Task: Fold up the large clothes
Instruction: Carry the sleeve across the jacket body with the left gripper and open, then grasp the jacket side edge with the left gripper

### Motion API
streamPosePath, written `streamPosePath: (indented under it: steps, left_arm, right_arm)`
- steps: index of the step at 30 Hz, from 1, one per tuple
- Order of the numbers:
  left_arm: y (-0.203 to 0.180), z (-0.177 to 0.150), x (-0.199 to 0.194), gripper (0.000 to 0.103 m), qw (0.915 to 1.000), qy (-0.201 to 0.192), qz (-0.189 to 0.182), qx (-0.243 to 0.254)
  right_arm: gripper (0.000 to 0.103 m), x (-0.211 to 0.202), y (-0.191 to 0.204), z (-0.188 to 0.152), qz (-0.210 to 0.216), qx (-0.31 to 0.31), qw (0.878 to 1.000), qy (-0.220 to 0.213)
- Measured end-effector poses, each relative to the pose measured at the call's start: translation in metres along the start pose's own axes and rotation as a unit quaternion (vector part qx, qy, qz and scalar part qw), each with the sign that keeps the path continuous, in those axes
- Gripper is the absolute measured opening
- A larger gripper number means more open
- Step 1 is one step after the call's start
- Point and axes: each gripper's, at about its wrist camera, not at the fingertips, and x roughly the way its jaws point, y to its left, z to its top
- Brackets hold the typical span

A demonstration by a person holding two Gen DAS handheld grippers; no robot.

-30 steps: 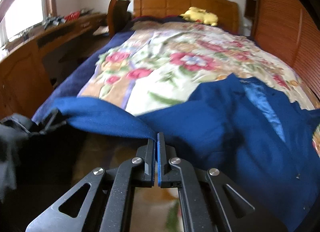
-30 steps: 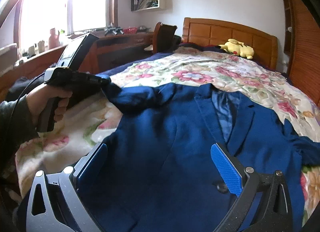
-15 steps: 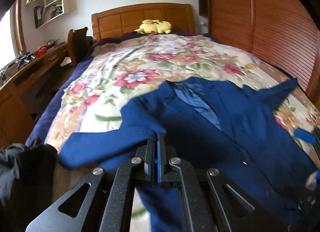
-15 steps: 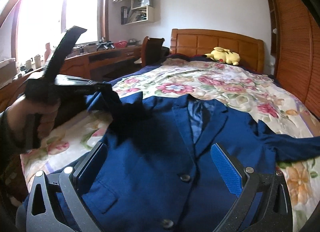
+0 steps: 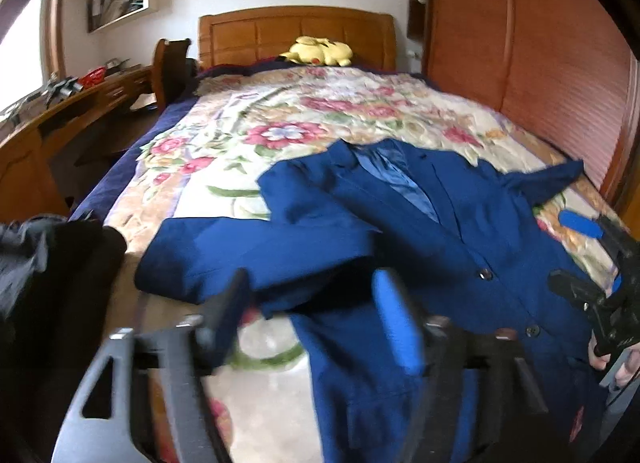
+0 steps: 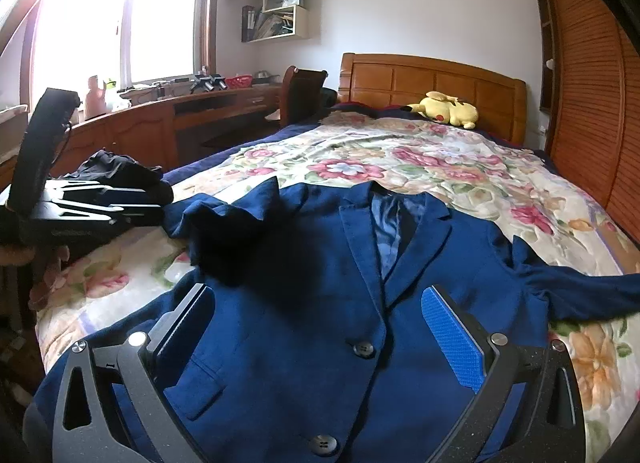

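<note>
The blue blazer [image 6: 304, 295] lies face-up on the floral bedspread [image 6: 420, 167], collar toward the headboard [image 6: 432, 81], long axis along the bed. One sleeve [image 5: 248, 255] folds across the chest; its hem is cut off. The woven cloth carries dark round buttons. The left gripper [image 5: 312, 319], motion-blurred, and right gripper [image 6: 320, 339] have their fingers spread, empty.

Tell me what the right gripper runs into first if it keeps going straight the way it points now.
The right gripper, jaws open, points low over the blue blazer spread on the floral bedspread. Going straight on, it would probably meet the blazer's front, near the upper button and lapels; exact depth is unclear.
</note>
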Motion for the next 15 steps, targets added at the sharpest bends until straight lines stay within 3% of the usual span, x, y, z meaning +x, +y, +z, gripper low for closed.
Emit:
streamPosePath:
  steps: [15]
  left_arm:
    - [0.091,-0.005,0.077,0.080,0.9913,0.051,0.093,-0.077]
  right_arm:
    - [0.103,0.012,0.006,-0.003,0.002,-0.027,0.999,0.018]
